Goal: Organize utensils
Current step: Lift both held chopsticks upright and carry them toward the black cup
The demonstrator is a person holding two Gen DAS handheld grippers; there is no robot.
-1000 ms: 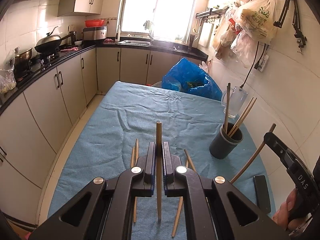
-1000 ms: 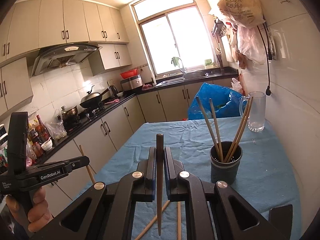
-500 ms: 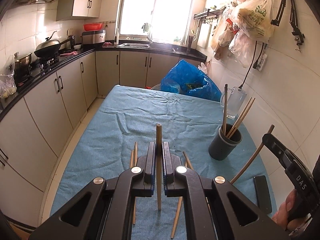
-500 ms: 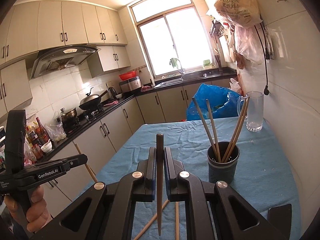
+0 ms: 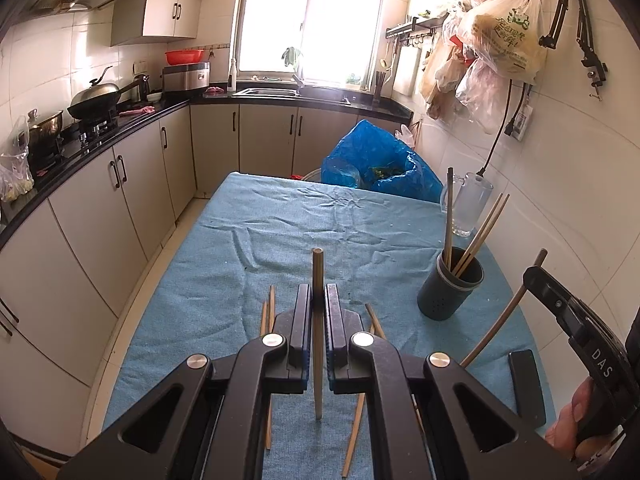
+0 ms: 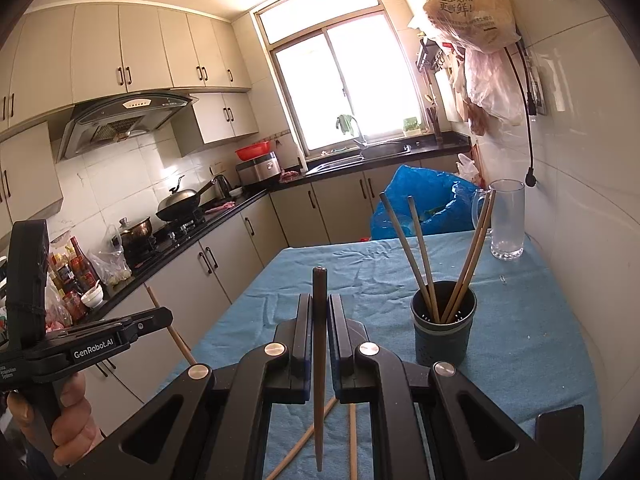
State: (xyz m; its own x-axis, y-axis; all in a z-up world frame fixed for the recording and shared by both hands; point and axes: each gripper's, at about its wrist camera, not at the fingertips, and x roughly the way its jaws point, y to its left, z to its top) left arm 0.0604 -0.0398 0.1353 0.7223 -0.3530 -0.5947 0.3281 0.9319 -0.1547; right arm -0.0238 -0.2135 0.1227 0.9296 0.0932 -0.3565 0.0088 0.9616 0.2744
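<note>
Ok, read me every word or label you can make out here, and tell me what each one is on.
"GenRobot.AI": on the left gripper, along its side.
"DAS": on the right gripper, on its body.
Green Chinese print on the hanging plastic bag: too blurred to read.
Small label under "GenRobot.AI": too small to read.

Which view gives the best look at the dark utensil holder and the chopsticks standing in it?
The right wrist view. The utensil holder is close and unblocked there, with four chopsticks countable down to its perforated inside. In the left wrist view the holder is smaller and off to the right; only three sticks separate clearly.
</note>
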